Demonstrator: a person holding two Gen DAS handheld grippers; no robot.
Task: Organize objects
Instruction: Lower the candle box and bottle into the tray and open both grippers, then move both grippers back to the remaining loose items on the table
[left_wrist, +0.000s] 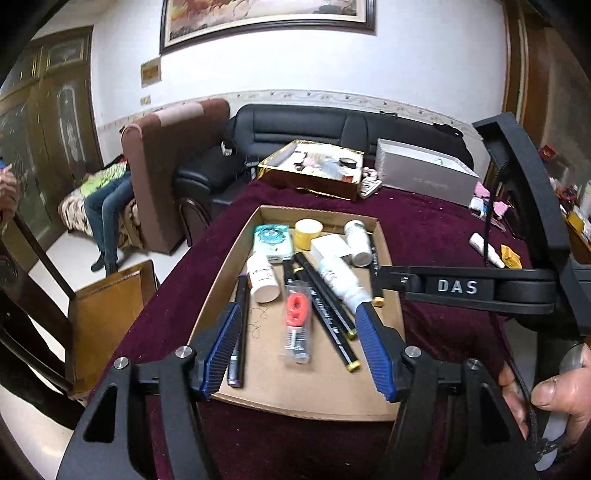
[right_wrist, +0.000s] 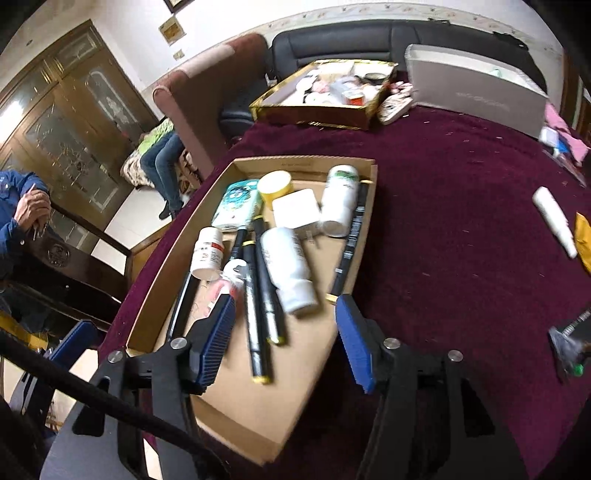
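Cardboard tray (left_wrist: 236, 254), shallow, brown and open-topped, sits on the maroon cloth-covered tabletop (left_wrist: 436, 229) below both tongs. Contents, left to right in the left wrist view: a dark purple-capped marker (left_wrist: 238, 325) along the left wall; a white pill bottle with a red label (left_wrist: 263, 277) lying on its side; a clear packet holding a red piece (left_wrist: 296, 321); black pens with gold ends (left_wrist: 332, 314) lying crossed; a white squeeze bottle (left_wrist: 341, 282) over them; a white bottle with a green label (left_wrist: 357, 242) near the far right wall. At the far end lie a teal-patterned packet (left_wrist: 273, 240), a yellow roll of tape (left_wrist: 308, 232) and a white rectangular box (left_wrist: 330, 248).

Left tongs (left_wrist: 299, 350): blue ribbed pads parted to a middling width, nothing gripped, hovering above the tray's near half.

Right tongs (right_wrist: 286, 336): pads likewise parted, empty, poised over the tray's near right edge.

Beyond the tray stand a gold-rimmed box of oddments (left_wrist: 314, 170) and a grey carton (left_wrist: 424, 173).
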